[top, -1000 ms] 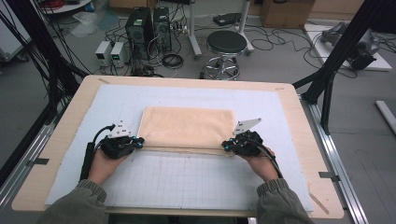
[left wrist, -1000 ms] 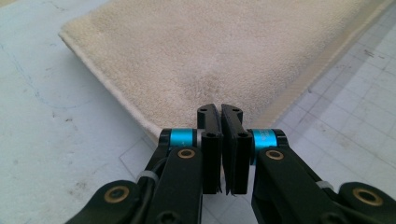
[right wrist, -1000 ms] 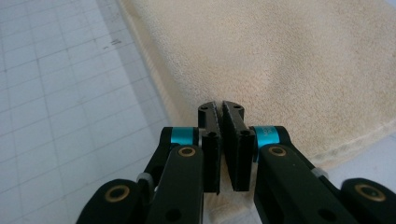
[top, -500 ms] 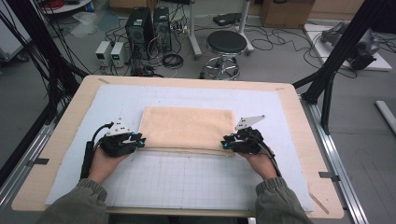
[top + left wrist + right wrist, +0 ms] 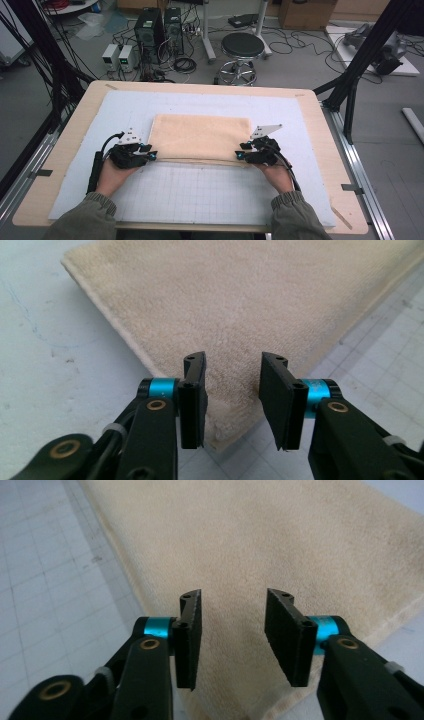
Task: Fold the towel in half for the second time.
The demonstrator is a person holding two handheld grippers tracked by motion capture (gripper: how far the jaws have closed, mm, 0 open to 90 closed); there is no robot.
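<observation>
Folded beige towel (image 5: 201, 137) lies flat on gridded mat (image 5: 210, 192). Left gripper (image 5: 232, 395) and right gripper (image 5: 234, 637) just opening at near corners, apparently gripping nothing.

Overhead view; close views over towel (image 5: 200, 137)

A black round stool (image 5: 242, 46) stands top centre; two computer towers (image 5: 160, 25) and tangled cables (image 5: 185, 64) lie upper left.
</observation>
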